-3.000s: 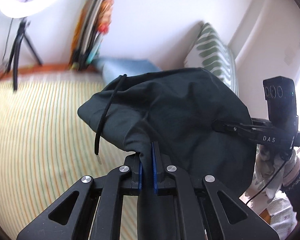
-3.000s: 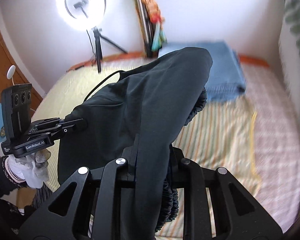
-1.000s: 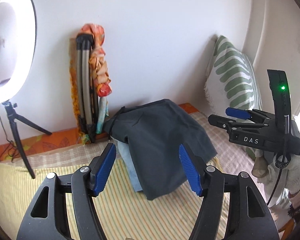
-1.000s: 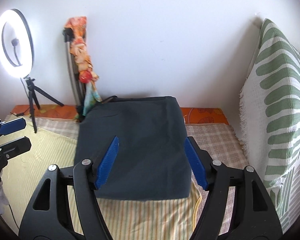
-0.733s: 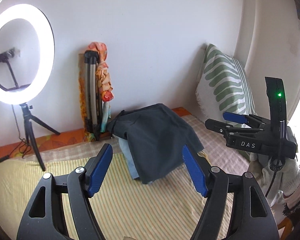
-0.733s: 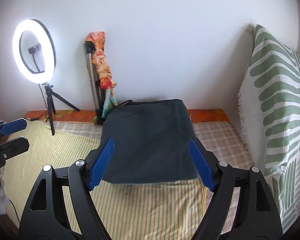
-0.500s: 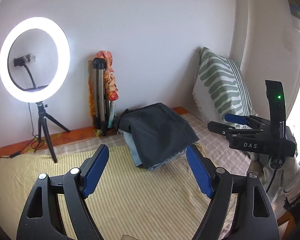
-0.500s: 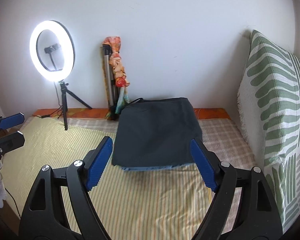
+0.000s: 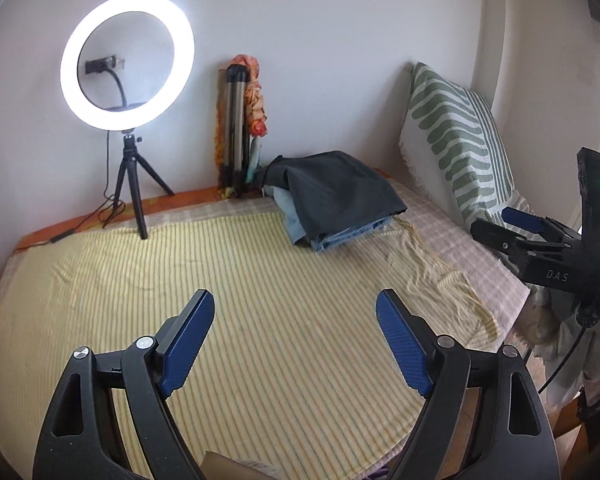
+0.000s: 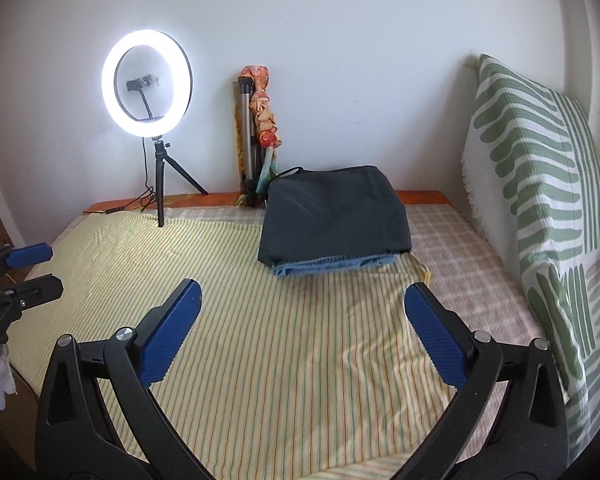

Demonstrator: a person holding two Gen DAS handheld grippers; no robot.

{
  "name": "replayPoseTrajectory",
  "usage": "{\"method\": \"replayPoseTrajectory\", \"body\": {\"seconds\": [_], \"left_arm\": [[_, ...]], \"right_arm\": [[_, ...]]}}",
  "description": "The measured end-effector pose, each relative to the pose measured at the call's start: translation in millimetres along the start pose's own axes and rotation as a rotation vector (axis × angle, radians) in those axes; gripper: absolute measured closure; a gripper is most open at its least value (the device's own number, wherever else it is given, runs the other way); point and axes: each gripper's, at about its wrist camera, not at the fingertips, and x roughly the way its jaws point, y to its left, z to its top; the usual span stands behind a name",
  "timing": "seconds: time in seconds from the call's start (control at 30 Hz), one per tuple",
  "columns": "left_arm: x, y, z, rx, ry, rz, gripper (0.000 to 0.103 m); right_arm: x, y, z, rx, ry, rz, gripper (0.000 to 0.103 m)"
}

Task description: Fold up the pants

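Across the striped bedsheet [image 10: 284,340], folded dark pants [image 10: 334,220] topped jeans [image 10: 332,266] at twelve o'clock while we held our left gripper [image 9: 296,340] and right gripper [image 10: 302,328] spread wide, empty.

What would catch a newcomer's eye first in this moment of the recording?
The lit ring light glows on its tripod at the far left of the bed, against the wall. Right of it, the dark folded pants lie on a folded blue garment near the green-patterned pillow. Up close, both the left gripper and right gripper hang with jaws wide apart, holding nothing.

blue garment [image 10: 328,266] mostly hidden under dark pants [image 10: 334,220]
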Motion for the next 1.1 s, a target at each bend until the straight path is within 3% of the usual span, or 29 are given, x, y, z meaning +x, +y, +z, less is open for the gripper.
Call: {"method": "replayPoseTrajectory", "body": {"seconds": [0.3, 0.57, 1.1], "left_arm": [[-18.4, 8.1, -22.8, -0.054, -0.018, 0.052, 0.019], [-25.2, 8.8, -22.7, -0.048, -0.055, 0.089, 0.008], [-26.3, 13.6, -22.7, -0.064, -0.061, 0.111, 0.007]], "right_arm": [[-11.8, 4.3, -21.9, 0.044, 0.004, 0.009, 0.000], [-2.5, 11.8, -21.3, 0.038, 0.016, 0.028, 0.000], [-1.9, 14.6, -16.7, 0.032, 0.010, 0.029, 0.000]]}}
